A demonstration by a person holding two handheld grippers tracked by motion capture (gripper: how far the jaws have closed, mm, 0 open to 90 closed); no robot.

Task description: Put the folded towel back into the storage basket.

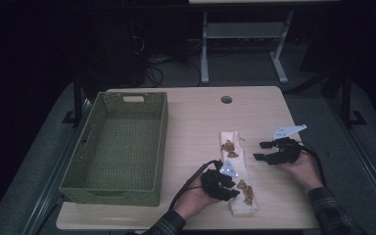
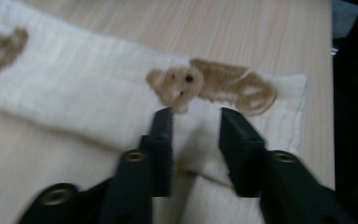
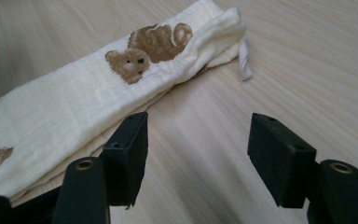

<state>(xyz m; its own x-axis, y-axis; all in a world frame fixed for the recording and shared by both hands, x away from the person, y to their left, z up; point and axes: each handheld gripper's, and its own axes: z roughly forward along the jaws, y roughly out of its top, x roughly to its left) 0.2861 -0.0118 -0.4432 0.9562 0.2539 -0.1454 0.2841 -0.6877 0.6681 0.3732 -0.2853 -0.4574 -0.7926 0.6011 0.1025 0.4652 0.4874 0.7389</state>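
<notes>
I am working at a pale wooden table [image 1: 196,122] with a pair of tongs in each hand; a folded cream cloth [image 1: 236,171] printed with brown bears is lying as a long strip on the table's right half, running from near the middle toward my edge, well apart from the green woven basket [image 1: 117,147] that is standing on the left half; my left gripper [image 1: 223,183] is sitting at the near end of the strip, right over the cloth; in the left gripper view [image 2: 196,135] its jaws are standing a little apart, astride a raised fold of the cloth [image 2: 98,93] just below a bear print [image 2: 214,84], and I cannot tell whether the pads are pinching the fabric or merely touching it; my right gripper [image 1: 269,151] is hovering just beside the strip's right edge, about midway along it, above bare wood; in the right gripper view [image 3: 198,158] its jaws are gaping wide with nothing between them, the left pad lying close against the layered edge of the cloth [image 3: 74,112], the right pad over the tabletop; a small white tag [image 3: 245,60] is sticking out from the cloth's far end, next to another bear print [image 3: 149,44].
</notes>
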